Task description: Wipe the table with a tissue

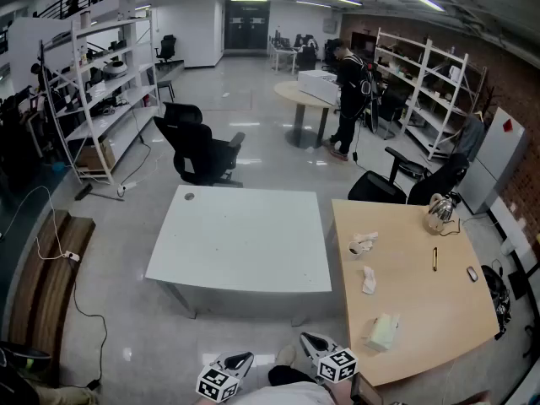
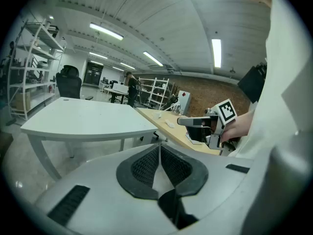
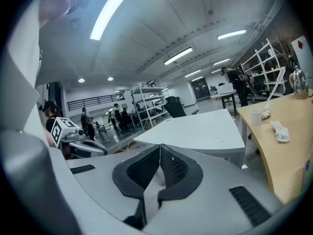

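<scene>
By the tan table's near corner — nothing held.
Left gripper and right gripper pressed together; tissue near the left edge.

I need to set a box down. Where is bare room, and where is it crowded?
The white table is almost wholly bare, save a small round thing at its far left corner. The wooden table is crowded along its left side: cup, crumpled tissue, tissue pack. Its middle, between those and the pen, is free.
</scene>
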`<state>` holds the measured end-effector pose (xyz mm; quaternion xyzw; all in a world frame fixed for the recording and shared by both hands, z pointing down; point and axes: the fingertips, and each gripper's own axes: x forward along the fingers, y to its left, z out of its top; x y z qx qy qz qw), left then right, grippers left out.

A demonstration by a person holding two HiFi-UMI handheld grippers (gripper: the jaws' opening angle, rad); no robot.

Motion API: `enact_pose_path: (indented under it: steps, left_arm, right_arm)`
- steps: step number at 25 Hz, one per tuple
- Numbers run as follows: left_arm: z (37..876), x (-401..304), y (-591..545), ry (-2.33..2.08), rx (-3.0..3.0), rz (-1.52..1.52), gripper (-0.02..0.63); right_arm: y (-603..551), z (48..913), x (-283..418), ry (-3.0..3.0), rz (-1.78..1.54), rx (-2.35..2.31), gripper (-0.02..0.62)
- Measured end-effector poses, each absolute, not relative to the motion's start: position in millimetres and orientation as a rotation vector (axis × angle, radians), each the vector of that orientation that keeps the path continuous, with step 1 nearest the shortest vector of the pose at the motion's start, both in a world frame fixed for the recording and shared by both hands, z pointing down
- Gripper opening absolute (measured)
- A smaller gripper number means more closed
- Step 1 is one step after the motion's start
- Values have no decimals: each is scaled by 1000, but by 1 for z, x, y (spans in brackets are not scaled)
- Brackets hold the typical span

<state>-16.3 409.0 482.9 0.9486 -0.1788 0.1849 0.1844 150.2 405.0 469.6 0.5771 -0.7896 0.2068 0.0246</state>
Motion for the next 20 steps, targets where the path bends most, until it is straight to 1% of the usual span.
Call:
enact_pose_path:
  steps: [8,20]
  left_arm:
    - [471,47,347,-451,2705,485,20]
    - [460,133,262,-275,2818,492,20]
  right_arm:
    - [354,482,206,-2390,679,1804,18]
    - [303,490,317,-2193,645,2065,18]
